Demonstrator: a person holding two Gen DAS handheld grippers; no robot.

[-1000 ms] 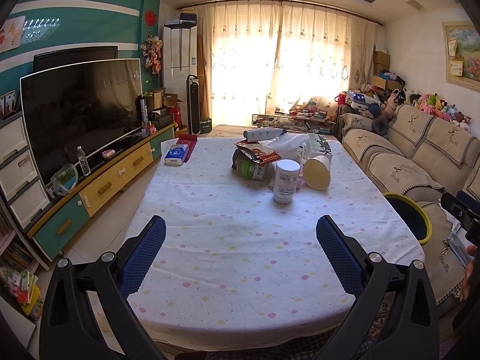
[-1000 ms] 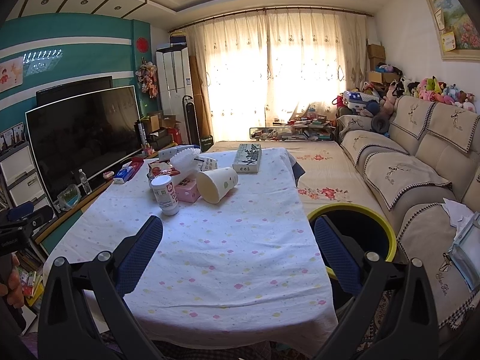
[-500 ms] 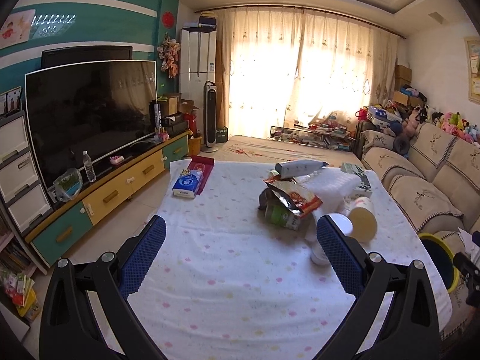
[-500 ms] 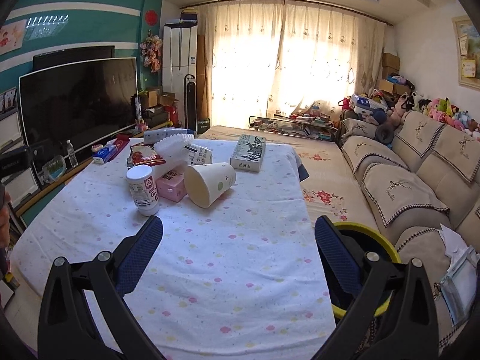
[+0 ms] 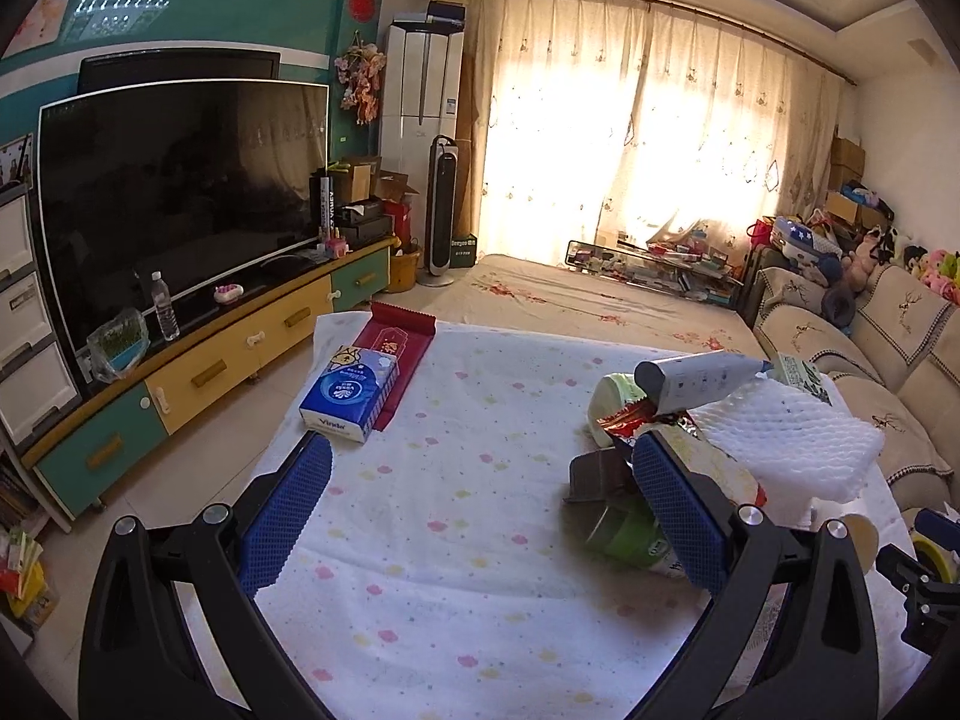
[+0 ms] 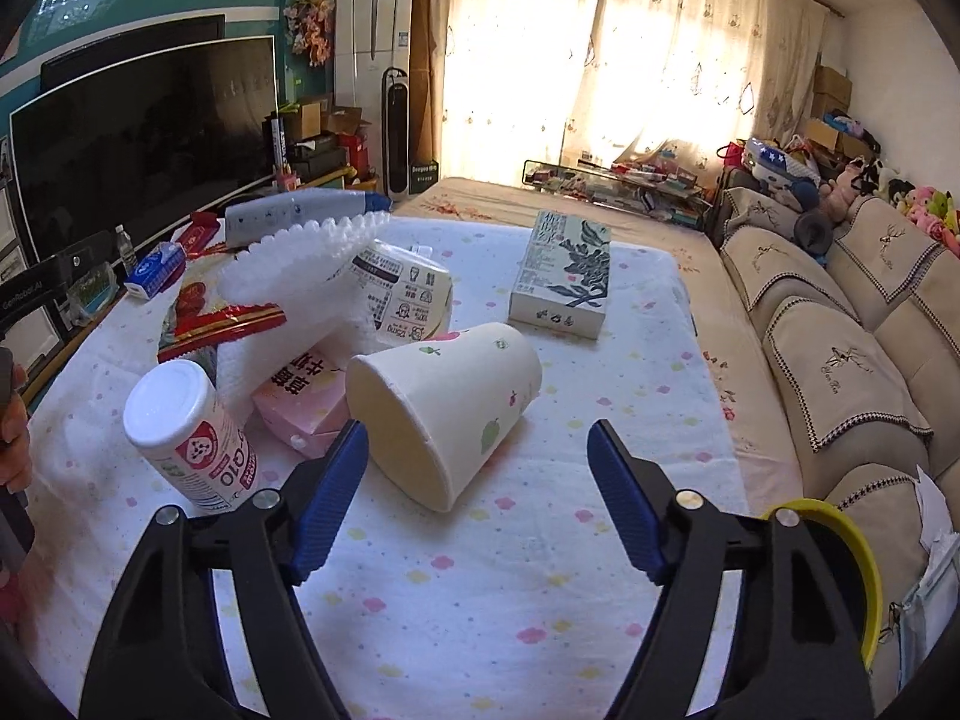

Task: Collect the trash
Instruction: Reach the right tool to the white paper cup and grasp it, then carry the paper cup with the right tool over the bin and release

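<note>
Low, right gripper (image 6: 477,483) agape near paper cup (image 6: 447,405)

1. My table (image 6: 600,540) wears a white cloth with pastel dots.
2. A paper cup (image 6: 444,408) lies tipped on its side mid-cloth.
3. Left of the cup stands a white-capped bottle (image 6: 192,438).
4. Beyond the cup lies a green-printed box (image 6: 564,276).
5. Far left of the cup: a blue tissue pack (image 5: 351,393) partly on a red envelope (image 5: 399,354).

Left claw (image 5: 480,516) held wide open above the bench (image 5: 456,600), right claw (image 6: 477,501) likewise spread open, nothing gripped
</note>
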